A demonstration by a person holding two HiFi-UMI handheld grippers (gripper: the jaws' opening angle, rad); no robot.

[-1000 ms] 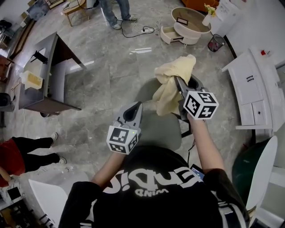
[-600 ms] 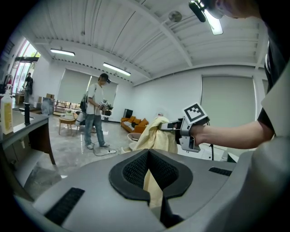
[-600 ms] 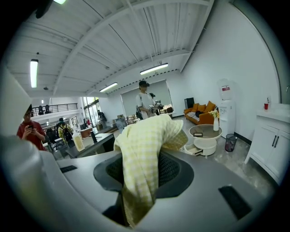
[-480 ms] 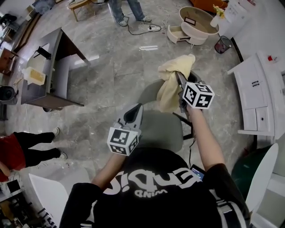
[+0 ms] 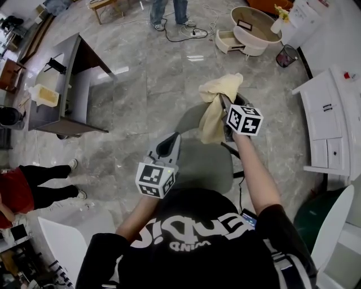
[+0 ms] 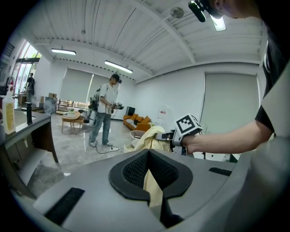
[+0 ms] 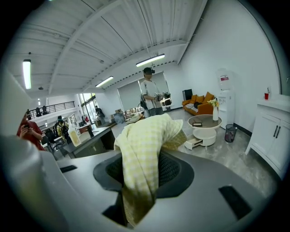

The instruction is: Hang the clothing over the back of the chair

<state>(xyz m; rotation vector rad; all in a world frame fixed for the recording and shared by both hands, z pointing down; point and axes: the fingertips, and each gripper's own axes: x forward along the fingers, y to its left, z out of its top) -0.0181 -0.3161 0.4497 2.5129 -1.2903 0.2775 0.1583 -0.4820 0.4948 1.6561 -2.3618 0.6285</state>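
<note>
A pale yellow checked garment (image 5: pixel 215 107) hangs bunched from my right gripper (image 5: pixel 221 98), which is shut on it. In the right gripper view the garment (image 7: pixel 145 145) spills over the jaws and hides the pads. Directly below it stands the grey chair (image 5: pixel 194 163), its seat between my two arms; the garment's lower end dangles over the far part of the chair. My left gripper (image 5: pixel 174 136) hovers over the near left side of the seat, shut and holding nothing. In the left gripper view the garment (image 6: pixel 149 136) and the right gripper show ahead of the jaws.
A dark desk (image 5: pixel 67 84) stands at the left. A white cabinet (image 5: pixel 333 124) lines the right side, with a round white coffee table (image 5: pixel 254 25) and a waste basket (image 5: pixel 286 55) at the back. People stand at the top (image 5: pixel 169 11) and lower left (image 5: pixel 28 186).
My right gripper has sunk and moved a little away from me with the garment, closer to the chair. The left gripper has stayed where it was.
</note>
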